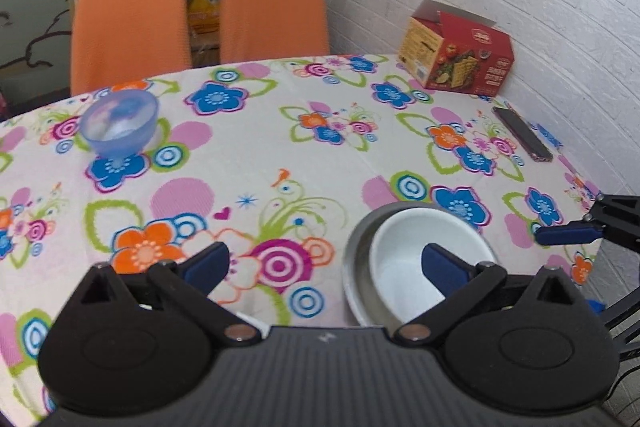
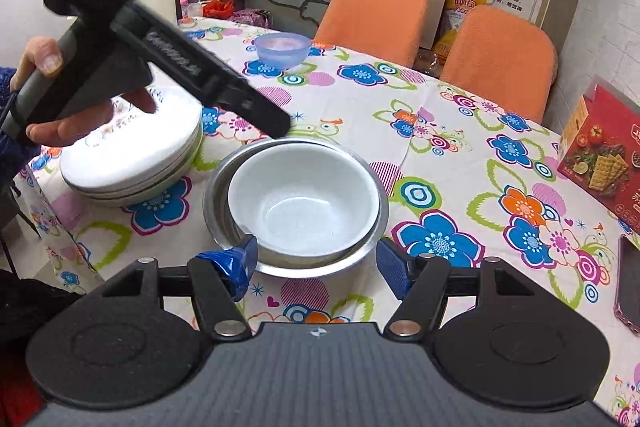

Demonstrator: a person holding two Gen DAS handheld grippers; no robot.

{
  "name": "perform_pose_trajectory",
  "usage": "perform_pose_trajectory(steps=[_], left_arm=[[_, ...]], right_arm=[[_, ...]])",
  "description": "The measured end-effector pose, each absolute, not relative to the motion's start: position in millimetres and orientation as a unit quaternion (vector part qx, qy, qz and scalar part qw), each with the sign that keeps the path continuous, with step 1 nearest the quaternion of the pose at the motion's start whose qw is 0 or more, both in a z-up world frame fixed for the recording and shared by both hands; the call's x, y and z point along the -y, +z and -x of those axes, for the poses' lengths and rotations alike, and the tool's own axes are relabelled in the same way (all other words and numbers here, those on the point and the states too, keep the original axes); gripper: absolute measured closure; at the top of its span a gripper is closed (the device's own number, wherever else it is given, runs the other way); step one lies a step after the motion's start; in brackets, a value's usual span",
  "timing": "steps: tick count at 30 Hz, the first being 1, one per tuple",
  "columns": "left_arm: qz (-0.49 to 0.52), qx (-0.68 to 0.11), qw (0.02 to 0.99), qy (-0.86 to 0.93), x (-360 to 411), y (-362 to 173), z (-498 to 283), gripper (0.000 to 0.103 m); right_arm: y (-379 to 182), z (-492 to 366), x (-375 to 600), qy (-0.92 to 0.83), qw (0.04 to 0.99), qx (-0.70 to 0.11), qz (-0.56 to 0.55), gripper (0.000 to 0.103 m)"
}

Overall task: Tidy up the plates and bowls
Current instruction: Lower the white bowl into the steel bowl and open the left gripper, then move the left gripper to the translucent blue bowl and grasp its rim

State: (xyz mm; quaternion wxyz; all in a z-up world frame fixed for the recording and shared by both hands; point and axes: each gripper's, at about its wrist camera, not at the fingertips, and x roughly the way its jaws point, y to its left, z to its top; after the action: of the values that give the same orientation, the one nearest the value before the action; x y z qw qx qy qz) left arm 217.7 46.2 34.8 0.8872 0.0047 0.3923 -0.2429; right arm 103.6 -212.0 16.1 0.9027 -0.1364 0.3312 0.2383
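Observation:
A white bowl [image 2: 304, 203] sits nested inside a metal bowl [image 2: 220, 187] on the flowered table; both also show in the left wrist view, the white bowl [image 1: 400, 255] inside the metal one [image 1: 356, 259]. A translucent blue bowl [image 1: 120, 125] stands alone at the far left; it also shows in the right wrist view [image 2: 283, 49]. A stack of white plates [image 2: 132, 159] lies left of the metal bowl. My left gripper [image 1: 324, 267] is open and empty above the table, left of the bowls. My right gripper [image 2: 316, 263] is open, its fingers either side of the metal bowl's near rim.
A red cracker box [image 1: 460, 55] stands at the back right by the white wall. A phone [image 1: 522, 139] lies near the table's right edge. Two orange chairs [image 1: 132, 23] stand behind the table. The left gripper's body [image 2: 160, 59] hangs over the plates.

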Motion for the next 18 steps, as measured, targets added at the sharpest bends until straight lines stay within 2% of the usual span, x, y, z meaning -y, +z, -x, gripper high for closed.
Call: perform_pose_trajectory(steps=[10,18], left_arm=[[-0.005,-0.401,0.904,-0.148,-128.0,27.3,-220.1,0.002],[-0.003,-0.384,0.915,-0.127,-170.3,33.0,-230.4,0.002]], right_arm=[[34.8,-142.1,180.3,0.274,0.908,-0.303,0.095,0.051],[55.1,-182.5,124.4,0.307,0.895,-0.299,0.126,0.051]])
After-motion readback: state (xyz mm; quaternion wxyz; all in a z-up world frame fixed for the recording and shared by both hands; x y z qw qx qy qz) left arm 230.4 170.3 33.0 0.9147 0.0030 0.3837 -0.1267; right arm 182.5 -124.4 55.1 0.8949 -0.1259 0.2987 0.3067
